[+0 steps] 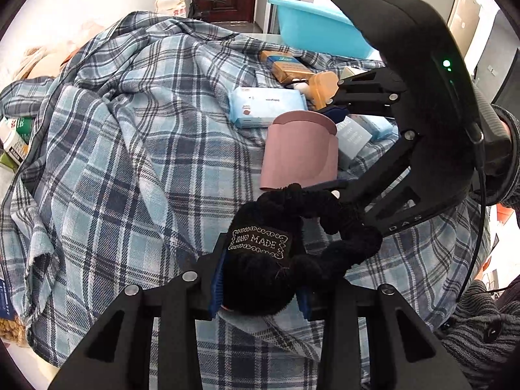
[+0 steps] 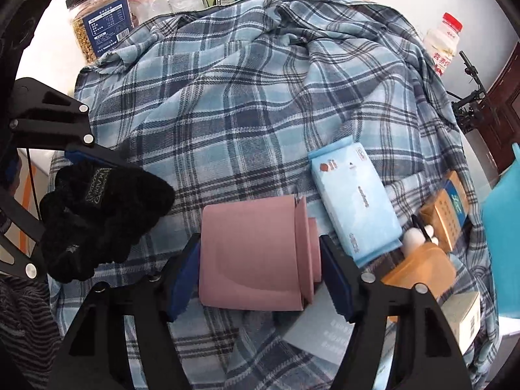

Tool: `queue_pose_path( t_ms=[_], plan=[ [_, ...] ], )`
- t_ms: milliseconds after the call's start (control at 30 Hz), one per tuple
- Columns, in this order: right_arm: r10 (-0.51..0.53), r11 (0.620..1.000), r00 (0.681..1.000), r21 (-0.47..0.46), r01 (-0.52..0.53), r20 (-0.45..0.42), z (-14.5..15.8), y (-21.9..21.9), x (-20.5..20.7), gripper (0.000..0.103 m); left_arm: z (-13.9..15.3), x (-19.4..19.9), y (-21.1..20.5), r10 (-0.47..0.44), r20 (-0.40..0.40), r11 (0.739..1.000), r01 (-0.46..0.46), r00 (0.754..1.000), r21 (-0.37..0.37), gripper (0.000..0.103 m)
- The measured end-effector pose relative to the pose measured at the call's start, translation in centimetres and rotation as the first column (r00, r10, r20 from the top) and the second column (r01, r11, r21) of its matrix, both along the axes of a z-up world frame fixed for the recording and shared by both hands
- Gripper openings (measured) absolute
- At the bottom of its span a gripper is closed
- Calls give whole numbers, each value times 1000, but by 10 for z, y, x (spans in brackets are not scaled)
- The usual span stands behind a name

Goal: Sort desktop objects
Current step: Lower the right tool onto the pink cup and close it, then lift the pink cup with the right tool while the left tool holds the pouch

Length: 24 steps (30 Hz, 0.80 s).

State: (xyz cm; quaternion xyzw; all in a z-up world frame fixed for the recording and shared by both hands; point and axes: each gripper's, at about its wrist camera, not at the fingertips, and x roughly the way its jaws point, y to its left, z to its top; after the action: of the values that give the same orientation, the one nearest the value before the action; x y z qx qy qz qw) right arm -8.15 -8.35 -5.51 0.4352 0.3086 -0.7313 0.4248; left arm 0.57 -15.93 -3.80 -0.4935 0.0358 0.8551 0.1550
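Note:
A pink cup point(image 2: 253, 253) lies on its side on the plaid shirt point(image 2: 227, 113). My right gripper point(image 2: 260, 279) spans it end to end, one blue pad against the base and the other against the rim side. In the left wrist view that same cup point(image 1: 299, 152) sits between the right gripper's fingers point(image 1: 331, 149). My left gripper point(image 1: 260, 289) is shut on a black knitted piece point(image 1: 260, 243) with a "HAND MADE" label, held just left of the cup. The right wrist view shows the knit piece point(image 2: 107, 214) hanging in the left gripper point(image 2: 58, 214).
A light blue tissue pack point(image 2: 354, 201) lies right of the cup, with orange boxes point(image 2: 445, 217) and a tan toy point(image 2: 419, 266) beyond it. A turquoise basin point(image 1: 318, 29) stands at the back. A grain jar point(image 2: 100, 26), small bottles and a red-capped drink bottle point(image 2: 443, 42) ring the shirt.

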Motion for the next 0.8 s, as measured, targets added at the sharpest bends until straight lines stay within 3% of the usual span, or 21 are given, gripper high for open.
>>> queue_pose_path(
  t_ms=[133,300,467,800],
  plan=[
    [-32,999,999,-25,33,36,8,19,6,68,3,-2,8,-20,0,1000,20,1000,-8,37],
    [-78,996,996,-40,77,-33,23,50,17,68,4,-8,19,-29,4,999,29,1000,-13,37],
    [-136,990,990,-50,134,-38,33,78,3,68,9,-11,37,-66,-1,998,66,998,-22,37],
    [-304,950,952,-77,302,-14,30,140,6,68,12,-28,92,-173,-9,985,172,985,-22,37]
  ],
)
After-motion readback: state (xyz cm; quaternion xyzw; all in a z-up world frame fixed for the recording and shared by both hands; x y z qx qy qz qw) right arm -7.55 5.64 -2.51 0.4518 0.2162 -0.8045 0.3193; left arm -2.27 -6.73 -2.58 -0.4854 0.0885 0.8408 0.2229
